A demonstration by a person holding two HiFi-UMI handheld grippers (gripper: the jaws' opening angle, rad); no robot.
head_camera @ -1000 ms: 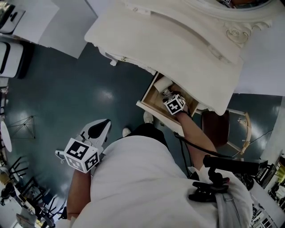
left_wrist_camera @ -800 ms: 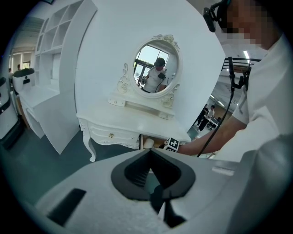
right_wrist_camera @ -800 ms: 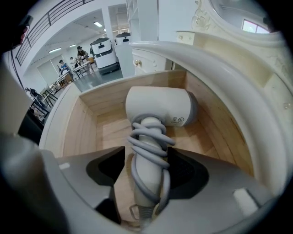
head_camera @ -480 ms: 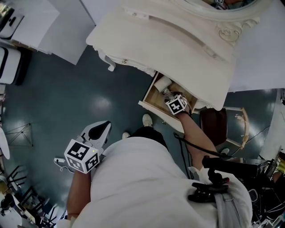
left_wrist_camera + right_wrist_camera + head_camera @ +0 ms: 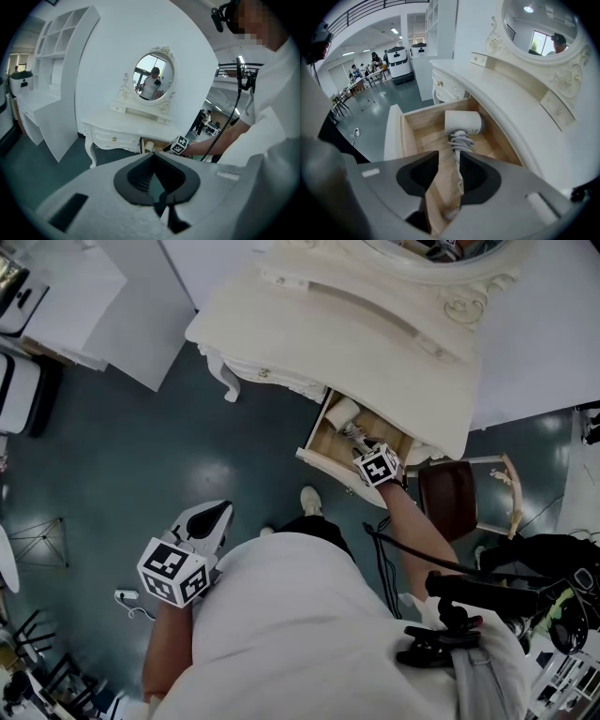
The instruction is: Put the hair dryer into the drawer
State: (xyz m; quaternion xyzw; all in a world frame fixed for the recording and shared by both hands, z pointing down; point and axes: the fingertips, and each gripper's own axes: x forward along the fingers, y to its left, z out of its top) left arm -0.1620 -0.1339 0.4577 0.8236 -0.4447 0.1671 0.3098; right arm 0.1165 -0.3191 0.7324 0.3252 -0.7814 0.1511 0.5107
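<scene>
A white carved surface [image 5: 375,352] with an oval mirror [image 5: 153,76] stands on a teal floor [image 5: 141,456]. The white hair dryer [image 5: 462,123] lies in its open wooden drawer [image 5: 408,136], cord bundled against it. The right tool [image 5: 446,159] hangs above the drawer, jaws closing, gripping nothing. The left tool [image 5: 212,514], jaws together and empty, hovers over the floor, well apart from the drawer.
</scene>
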